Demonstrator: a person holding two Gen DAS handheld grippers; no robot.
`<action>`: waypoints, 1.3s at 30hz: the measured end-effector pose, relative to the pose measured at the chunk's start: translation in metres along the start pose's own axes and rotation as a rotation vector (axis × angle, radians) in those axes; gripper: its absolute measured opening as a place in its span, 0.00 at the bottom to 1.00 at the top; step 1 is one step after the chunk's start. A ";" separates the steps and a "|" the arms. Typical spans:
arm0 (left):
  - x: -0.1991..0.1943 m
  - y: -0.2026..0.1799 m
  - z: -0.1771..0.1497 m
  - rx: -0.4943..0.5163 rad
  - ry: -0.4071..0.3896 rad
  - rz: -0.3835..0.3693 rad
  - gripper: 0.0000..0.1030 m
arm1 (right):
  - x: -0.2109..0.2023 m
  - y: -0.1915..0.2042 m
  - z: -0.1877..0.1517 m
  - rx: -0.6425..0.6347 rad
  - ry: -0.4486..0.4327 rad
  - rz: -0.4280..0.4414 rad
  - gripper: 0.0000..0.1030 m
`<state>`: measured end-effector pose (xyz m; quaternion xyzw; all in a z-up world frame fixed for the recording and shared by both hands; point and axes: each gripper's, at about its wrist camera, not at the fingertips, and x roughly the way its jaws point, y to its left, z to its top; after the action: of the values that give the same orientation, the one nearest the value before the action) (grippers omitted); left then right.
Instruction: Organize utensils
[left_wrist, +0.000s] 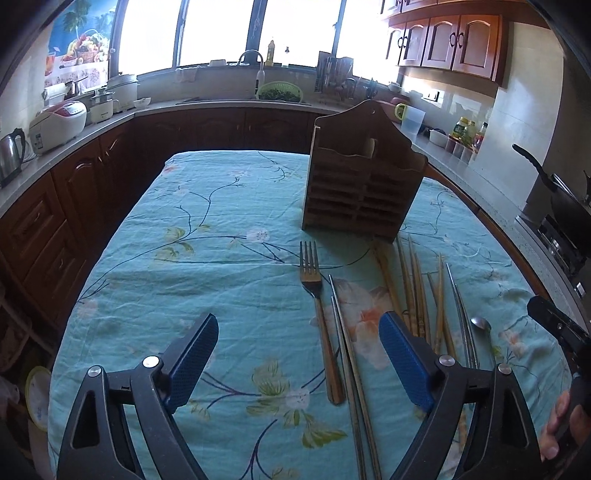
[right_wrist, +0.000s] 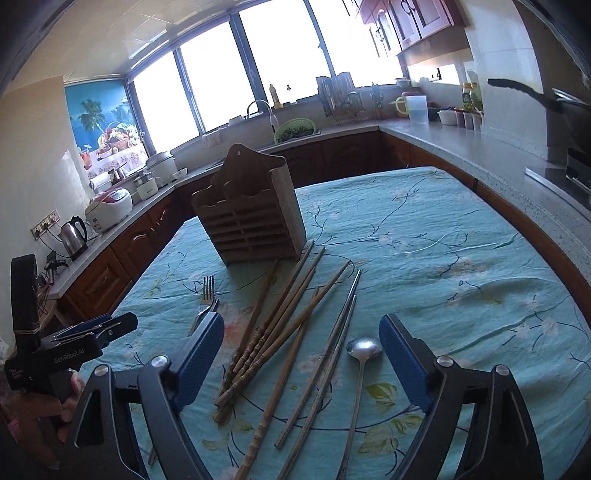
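left gripper (left_wrist: 298, 354) jaws wide apart, holding nothing, hovering above table over fork (left_wrist: 318, 314) and metal chopsticks (left_wrist: 347, 354)
right gripper (right_wrist: 301, 356) jaws wide apart too, empty, hovering over wooden chopsticks (right_wrist: 273, 332) and spoon (right_wrist: 360, 365)
wooden utensil holder (left_wrist: 360, 188) upright on floral tablecloth (left_wrist: 207, 229), just beyond utensil tips
utensils lie flat, loosely side by side, spoon rightmost
kettle (right_wrist: 74, 232) on counter at left
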<state>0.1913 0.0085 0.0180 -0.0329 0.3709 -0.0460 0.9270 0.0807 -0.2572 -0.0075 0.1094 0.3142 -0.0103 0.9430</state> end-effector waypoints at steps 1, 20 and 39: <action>0.006 0.002 0.004 -0.007 -0.005 -0.007 0.82 | 0.008 -0.003 0.005 0.015 0.022 0.019 0.72; 0.168 0.013 0.079 0.112 0.188 0.005 0.50 | 0.151 -0.044 0.043 0.214 0.351 0.041 0.28; 0.163 0.015 0.081 0.092 0.156 -0.118 0.02 | 0.146 -0.050 0.058 0.216 0.287 0.046 0.05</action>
<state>0.3656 0.0078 -0.0368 -0.0081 0.4367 -0.1197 0.8916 0.2277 -0.3112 -0.0595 0.2177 0.4399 -0.0068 0.8712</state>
